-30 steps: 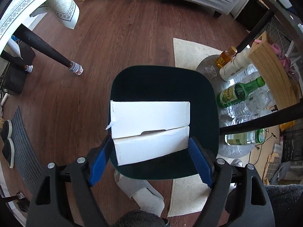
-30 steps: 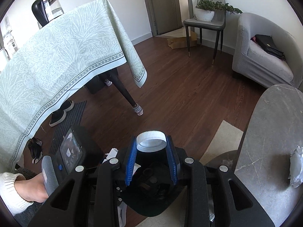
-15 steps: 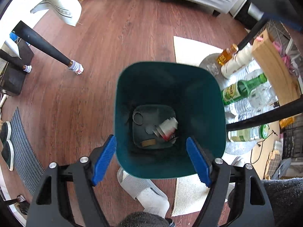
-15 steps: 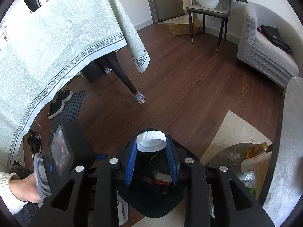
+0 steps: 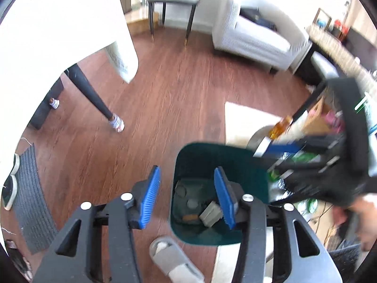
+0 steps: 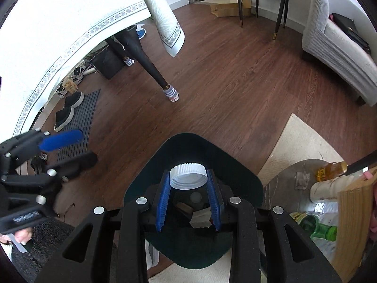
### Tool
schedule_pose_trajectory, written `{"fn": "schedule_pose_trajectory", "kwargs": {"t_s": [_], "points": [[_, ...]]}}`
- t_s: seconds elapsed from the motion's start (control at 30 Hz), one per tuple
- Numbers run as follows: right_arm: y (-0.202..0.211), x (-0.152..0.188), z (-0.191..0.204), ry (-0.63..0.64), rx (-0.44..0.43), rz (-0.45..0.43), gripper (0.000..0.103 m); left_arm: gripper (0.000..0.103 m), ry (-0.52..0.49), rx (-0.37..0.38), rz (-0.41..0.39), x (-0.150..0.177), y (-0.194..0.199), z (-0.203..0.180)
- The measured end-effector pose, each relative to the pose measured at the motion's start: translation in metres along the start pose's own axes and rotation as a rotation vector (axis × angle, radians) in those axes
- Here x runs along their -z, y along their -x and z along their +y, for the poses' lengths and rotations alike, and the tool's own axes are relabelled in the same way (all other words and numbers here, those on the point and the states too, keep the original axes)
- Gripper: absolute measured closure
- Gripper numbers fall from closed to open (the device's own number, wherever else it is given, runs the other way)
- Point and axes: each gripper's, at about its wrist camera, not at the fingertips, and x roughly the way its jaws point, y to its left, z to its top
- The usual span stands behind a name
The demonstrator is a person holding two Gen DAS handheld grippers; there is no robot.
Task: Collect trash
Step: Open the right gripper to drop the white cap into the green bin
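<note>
Cap [image 6: 188, 176]: white ribbed screw cap, pinched between the blue pads of the right tongs [image 6: 188, 202], open side facing the camera. It sits directly over the mouth of the green bin [image 6: 245, 176], above the rim, not yet released.

Bin contents visible past the cap: a grey-white crumpled piece, something brown, a round dark disc on the bottom. In the left view the same bin [image 5: 249, 165] stands on the wood floor, a slipper [image 5: 174, 257] just beside its near corner, and a rug [image 5: 242, 118] beyond its far side.

Left tongs [image 5: 186, 188]: jaws closing on nothing. One pad is over bare floor, the other over the bin's edge. In the right view this tool is off to the side, blurred, clear of the bin mouth.

Step, as I read it: dropping the cap.

Next move: spread the right tongs and let the cap fall. It looks centred enough that it should not clip the rim, and the wide mouth forgives some error.

Risk: the cap is light and round, so it may stick to one pad or roll off the rim if released off-centre.

Beside the bin a low round bench [image 6: 285, 179] holds bottles, including a green one [image 6: 318, 228]. Whether those are trash I can't tell.
</note>
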Motion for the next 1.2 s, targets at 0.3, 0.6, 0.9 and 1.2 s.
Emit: {"fn": "schedule_pose_trajectory", "kwargs": {"t_s": [0.3,0.6,0.9,1.2], "points": [[-0.038,0.017,0.007,0.039,0.003,0.125,0.072,0.068,0.025,0.07,-0.133,-0.017,0.042,-0.011],[-0.066,0.04,0.01,0.095,0.053,0.248,0.07,0.069,0.05,0.104,-0.201,-0.027,0.064,-0.023],[-0.07,0.058,0.013,0.174,0.092,0.305,0.049,0.069,0.045,0.07,-0.277,-0.031,0.09,-0.036],[-0.028,0.046,0.014,0.177,0.054,0.158,0.049,0.068,0.059,0.091,-0.324,-0.038,0.104,-0.045]]}}
